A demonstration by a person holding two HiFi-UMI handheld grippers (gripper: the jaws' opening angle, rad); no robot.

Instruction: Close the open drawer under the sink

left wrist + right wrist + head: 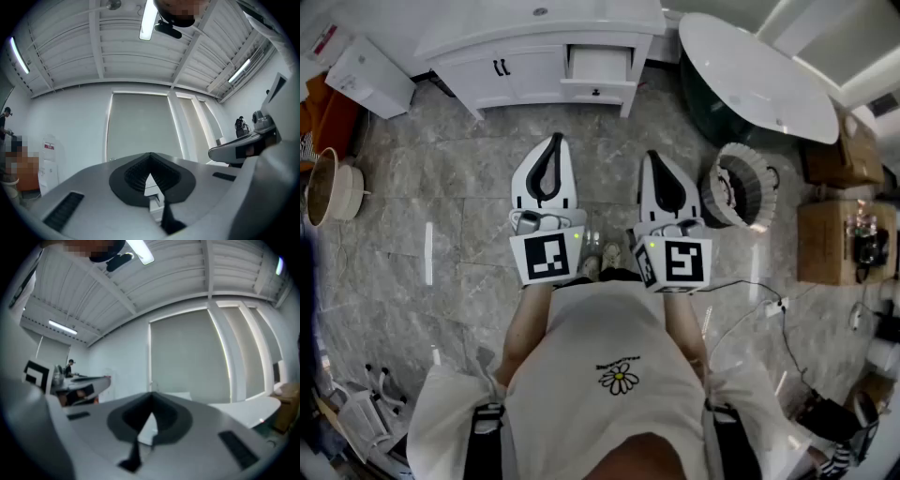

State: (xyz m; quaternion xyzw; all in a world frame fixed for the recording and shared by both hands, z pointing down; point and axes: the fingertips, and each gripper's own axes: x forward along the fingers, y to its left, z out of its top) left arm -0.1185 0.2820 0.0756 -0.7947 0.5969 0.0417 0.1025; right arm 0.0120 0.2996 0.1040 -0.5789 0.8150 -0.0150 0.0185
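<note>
The white vanity under the sink stands at the far side of the marble floor. Its right-hand drawer is pulled out, the front panel with a dark knob facing me. My left gripper and right gripper are held side by side in front of me, well short of the vanity, both pointing towards it. Each is shut with nothing between its jaws. The left gripper view shows its jaws meeting at the tip against a pale wall; in the right gripper view the jaws meet the same way.
A white bathtub stands at the right of the vanity, with a ribbed basket in front of it. Cardboard boxes and a floor cable lie at the right. A white box and a tan pot are at the left.
</note>
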